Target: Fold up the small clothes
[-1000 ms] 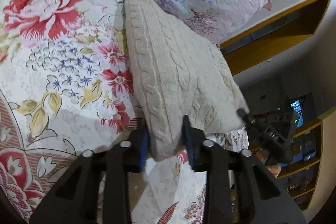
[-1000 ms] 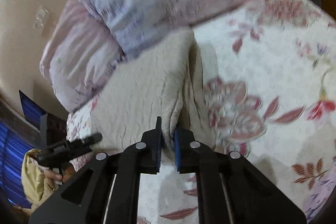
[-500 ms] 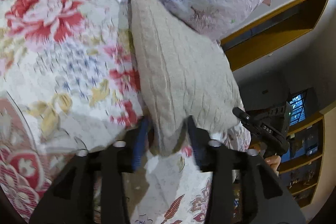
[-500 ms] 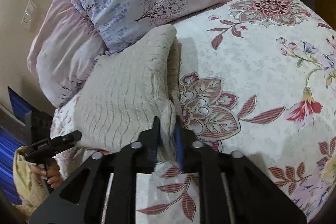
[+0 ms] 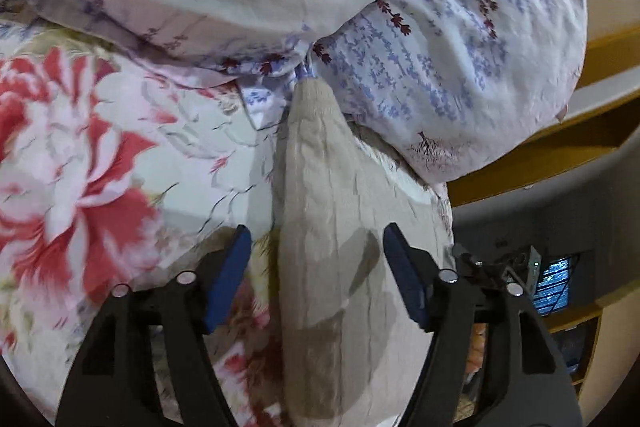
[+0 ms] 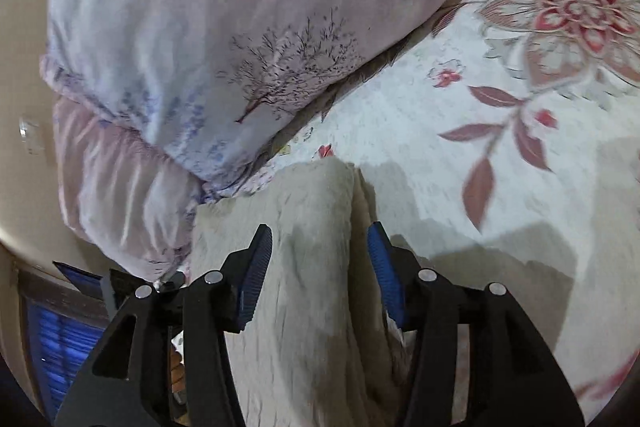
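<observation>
Both grippers, L [image 5: 316, 273] & R [image 6: 320, 269], jaws wide apart over folded beige knit [image 5: 340, 267], far edge against pillows [image 5: 460, 67].

The left gripper [image 5: 316, 267] hangs spread wide over a folded beige knit garment [image 5: 348, 267] on the floral bedspread [image 5: 100, 167].

Left gripper [image 5: 316, 281]: black plastic frame with triangular cut-outs; round silver screw heads on the knuckles.
Left pads [image 5: 228, 285]: blue, flat, oblong.
Right gripper [image 6: 320, 273]: matching black frame with four silver screw heads.
Right pads [image 6: 384, 277]: blue, finely ribbed faces.
Skin: bare fingers just visible behind each frame; no sleeve discernible.
</observation>
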`<state>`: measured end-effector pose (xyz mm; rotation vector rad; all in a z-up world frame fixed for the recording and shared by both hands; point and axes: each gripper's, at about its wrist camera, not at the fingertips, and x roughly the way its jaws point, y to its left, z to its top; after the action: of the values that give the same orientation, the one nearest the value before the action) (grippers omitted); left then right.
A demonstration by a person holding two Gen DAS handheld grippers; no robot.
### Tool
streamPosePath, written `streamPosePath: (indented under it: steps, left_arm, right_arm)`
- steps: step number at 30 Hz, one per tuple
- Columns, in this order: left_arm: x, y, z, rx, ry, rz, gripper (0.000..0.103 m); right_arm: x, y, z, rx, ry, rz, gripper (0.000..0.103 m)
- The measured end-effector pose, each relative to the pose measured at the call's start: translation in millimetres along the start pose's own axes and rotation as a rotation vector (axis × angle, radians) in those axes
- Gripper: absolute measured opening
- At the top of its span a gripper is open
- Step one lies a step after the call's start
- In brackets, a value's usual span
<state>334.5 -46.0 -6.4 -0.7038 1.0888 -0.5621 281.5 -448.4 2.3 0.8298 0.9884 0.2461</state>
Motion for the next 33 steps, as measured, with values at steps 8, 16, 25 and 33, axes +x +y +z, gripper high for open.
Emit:
streamPosePath:
  steps: [8,16,25,33]
  left_arm:
    - [24.5,-12.0,11.8,0.041,0.012,0.035,0.034]
    - [17.1,-22.8,12.2,0.155,-0.062,0.096,0.015]
    - [33.6,-43.3,5.6,0.307,-0.095,0.253,0.015]
    - [25.4,-37.2,0.0,0.25,-0.113,0.245,0.031]
  right_arm:
    - [11.6,17.8,3.4,-0.104,0.002,-0.032,0.011]
    - [-13.2,52.5,5.9,-0.305,-0.163,-0.092,0.009]
    - [27.7,20.7,10.8,-0.184,-0.054,-0.198,0.01]
    - [11.1,19.5,4.7,-0.184,-0.067,-0.202,0.042]
